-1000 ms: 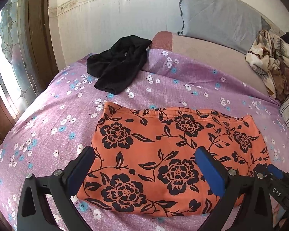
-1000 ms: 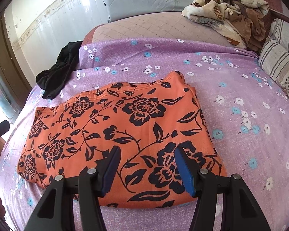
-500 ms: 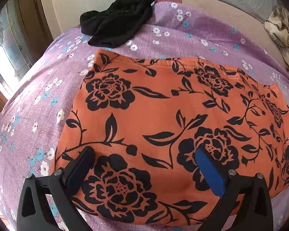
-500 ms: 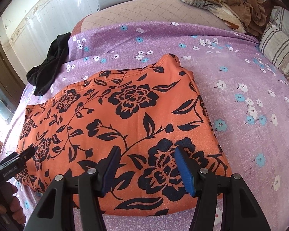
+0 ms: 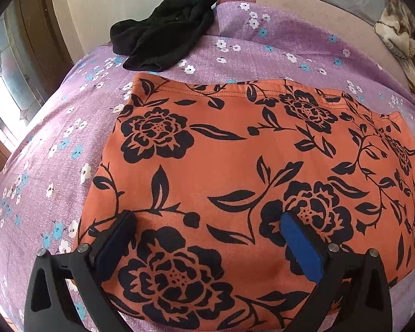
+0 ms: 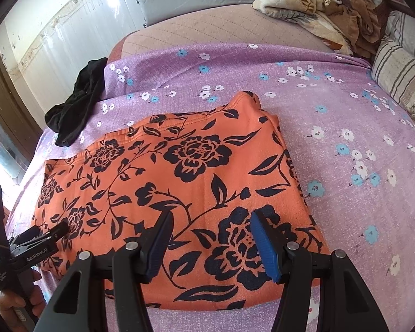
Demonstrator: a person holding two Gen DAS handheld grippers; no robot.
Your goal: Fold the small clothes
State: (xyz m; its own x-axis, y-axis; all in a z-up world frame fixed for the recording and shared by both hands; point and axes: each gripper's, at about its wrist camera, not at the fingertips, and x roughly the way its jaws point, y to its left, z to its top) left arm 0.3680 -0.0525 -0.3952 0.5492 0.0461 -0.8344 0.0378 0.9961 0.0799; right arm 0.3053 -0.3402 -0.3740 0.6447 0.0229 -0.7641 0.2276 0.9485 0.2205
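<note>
Orange floral garment lay flat on the bed, long axis running across both grippers. Left hand-held gripper and right hand-held gripper stood unclenched, grasping nothing, over its near edge, each nearest its own end.

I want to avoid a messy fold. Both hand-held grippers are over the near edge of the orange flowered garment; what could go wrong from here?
1. The orange garment looks already doubled, with layered edges on its right side; the right hand-held gripper may pinch only the top layer.
2. The left hand-held gripper and the right one sit on different parts of the near edge, so an uneven lift could skew the fold.
3. A far fold might reach the black garment lying just beyond.
</note>
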